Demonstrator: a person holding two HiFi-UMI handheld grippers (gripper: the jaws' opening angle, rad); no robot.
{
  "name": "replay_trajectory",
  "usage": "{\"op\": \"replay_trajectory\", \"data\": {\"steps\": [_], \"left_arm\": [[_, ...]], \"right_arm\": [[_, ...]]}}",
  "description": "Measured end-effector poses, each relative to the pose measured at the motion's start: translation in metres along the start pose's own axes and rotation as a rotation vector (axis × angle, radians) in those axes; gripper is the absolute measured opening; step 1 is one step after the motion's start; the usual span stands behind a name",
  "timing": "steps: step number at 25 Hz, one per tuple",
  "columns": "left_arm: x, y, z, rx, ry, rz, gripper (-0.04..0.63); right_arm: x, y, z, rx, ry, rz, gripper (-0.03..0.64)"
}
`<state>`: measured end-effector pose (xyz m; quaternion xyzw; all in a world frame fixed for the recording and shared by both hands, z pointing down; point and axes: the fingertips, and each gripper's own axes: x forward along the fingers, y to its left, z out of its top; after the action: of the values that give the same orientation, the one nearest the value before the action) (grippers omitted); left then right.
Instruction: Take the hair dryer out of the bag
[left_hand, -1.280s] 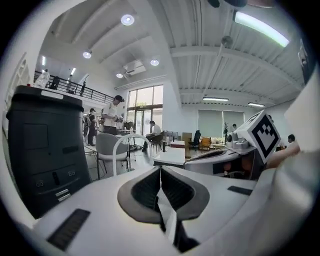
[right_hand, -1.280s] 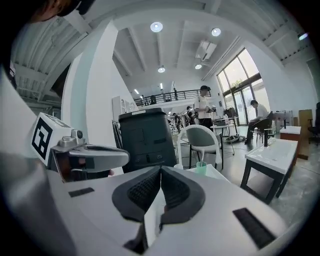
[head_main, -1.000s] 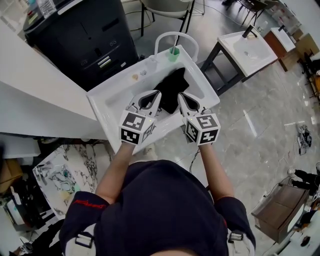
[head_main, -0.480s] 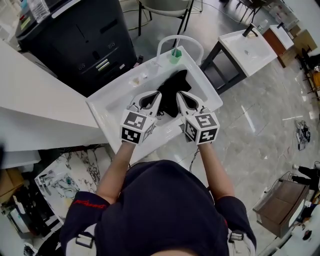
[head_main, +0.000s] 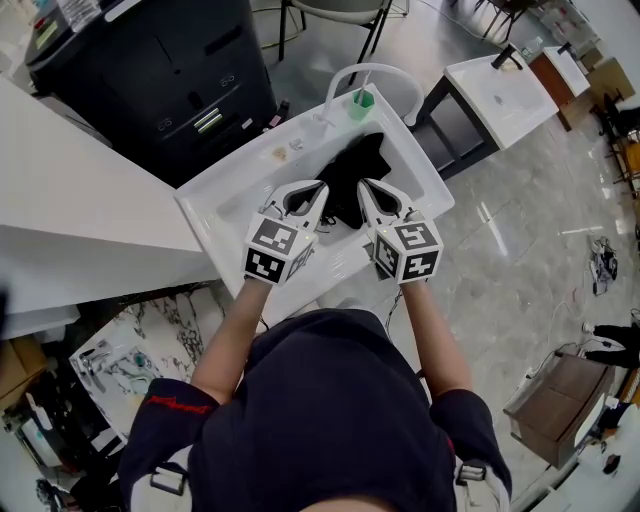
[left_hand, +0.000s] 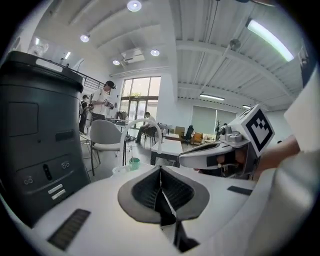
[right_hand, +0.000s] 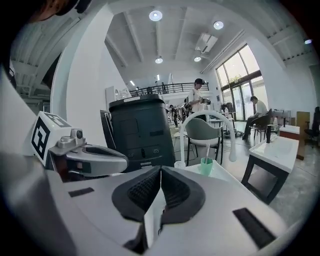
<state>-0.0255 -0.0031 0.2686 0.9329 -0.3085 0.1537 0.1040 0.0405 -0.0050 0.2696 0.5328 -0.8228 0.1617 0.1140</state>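
Head view: crumpled black fabric bag (head_main: 355, 170) lies mid-way along the white rectangular basin (head_main: 225, 190). Hair dryer itself not visible. Left tool (head_main: 318, 190) and right tool (head_main: 365, 188) hover side by side over the basin's near half, tips at the bag's near edge; contact unclear. Small green cup (head_main: 362, 99) sits at the basin's far corner, beside a white arched tube (head_main: 345, 75).
Left gripper view: left tool pressed together, nothing between; right tool alongside, cup beyond.
Right gripper view: right tool pressed together, empty; cup and arch ahead at the basin's far end.
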Motion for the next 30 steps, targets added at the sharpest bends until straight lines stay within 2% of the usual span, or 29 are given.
{"op": "replay_trajectory", "data": {"steps": [7,23,27,30], "left_arm": [[0.001,0.002,-0.017,-0.016,0.014,-0.02,0.015],[0.029,0.004,-0.054,-0.057,0.085,-0.029,0.015],[0.037,0.001,-0.073,-0.125,0.124,-0.049,0.015],[0.045,-0.004,-0.085,-0.144,0.155,-0.057,0.015]], "right_arm": [[0.005,-0.001,-0.013,0.012,0.026,-0.015,0.034],[0.021,-0.019,-0.042,0.02,0.114,0.015,0.035],[0.025,-0.03,-0.057,0.041,0.148,0.018,0.035],[0.026,-0.038,-0.067,0.055,0.171,0.019,0.035]]}}
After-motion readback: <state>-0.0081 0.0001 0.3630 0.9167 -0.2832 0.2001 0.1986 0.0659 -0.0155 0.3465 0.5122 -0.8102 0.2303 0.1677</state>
